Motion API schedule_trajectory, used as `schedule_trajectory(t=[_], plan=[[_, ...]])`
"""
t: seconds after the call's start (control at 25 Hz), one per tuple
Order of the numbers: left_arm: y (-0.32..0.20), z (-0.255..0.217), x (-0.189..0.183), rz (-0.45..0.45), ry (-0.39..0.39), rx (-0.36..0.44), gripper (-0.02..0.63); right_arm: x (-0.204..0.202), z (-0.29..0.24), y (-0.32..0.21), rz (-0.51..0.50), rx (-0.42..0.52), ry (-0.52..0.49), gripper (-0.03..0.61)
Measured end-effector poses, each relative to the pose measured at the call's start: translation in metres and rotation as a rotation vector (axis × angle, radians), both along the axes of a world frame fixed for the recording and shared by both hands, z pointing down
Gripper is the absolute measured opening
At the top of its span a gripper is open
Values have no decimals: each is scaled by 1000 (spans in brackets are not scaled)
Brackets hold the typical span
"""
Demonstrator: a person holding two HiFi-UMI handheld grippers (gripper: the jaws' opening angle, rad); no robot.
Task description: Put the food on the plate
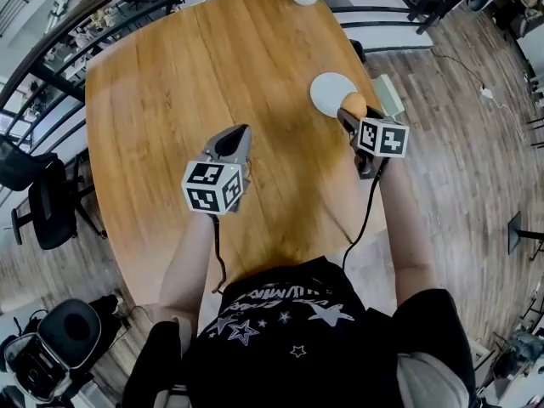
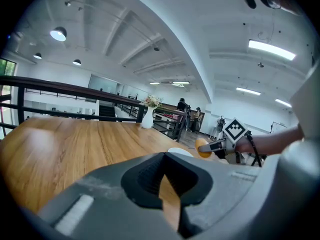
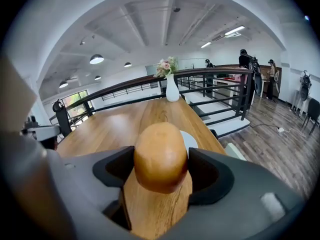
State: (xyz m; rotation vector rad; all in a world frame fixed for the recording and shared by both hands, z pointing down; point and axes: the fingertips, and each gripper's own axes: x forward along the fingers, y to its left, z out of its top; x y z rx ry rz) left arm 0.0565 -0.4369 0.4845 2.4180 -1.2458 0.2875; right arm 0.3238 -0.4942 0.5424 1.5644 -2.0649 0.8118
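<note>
Presently the food (image 1: pixel 354 102) is clamped in the right hand-held gripper (image 1: pixel 349 114) by the plate (image 1: pixel 326 90), not set on it. The left hand-held gripper (image 1: pixel 233 136) is closed, empty.

Head view: above, steeply down onto table (image 1: pixel 170 100);
Gripper views: low, close over it;
Shared: table, plate (image 1: pixel 330 92)

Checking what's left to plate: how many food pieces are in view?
1: a bun held in the right tongs, close by the plate. No other shows; some may be hidden.
</note>
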Motion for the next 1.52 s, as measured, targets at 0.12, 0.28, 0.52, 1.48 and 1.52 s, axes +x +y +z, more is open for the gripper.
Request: schedule_trajectory(t=[0.12, 0.28, 0.52, 1.48, 1.52], plan=[[-9, -4, 7, -27, -13, 3, 0, 4, 5, -16, -59, -3, 44, 342], [-15, -2, 18, -54, -19, -14, 0, 5, 13, -33, -143, -14, 78, 342], [-19, 9, 29, -88, -30, -42, 0, 4, 32, -53, -228, -38, 123, 342], [-36, 22, 27, -193, -17, -96, 0, -15, 74, -94, -349, -150, 242, 347], [-35, 20, 26, -197, -14, -94, 0, -16, 75, -94, -353, -152, 245, 352]])
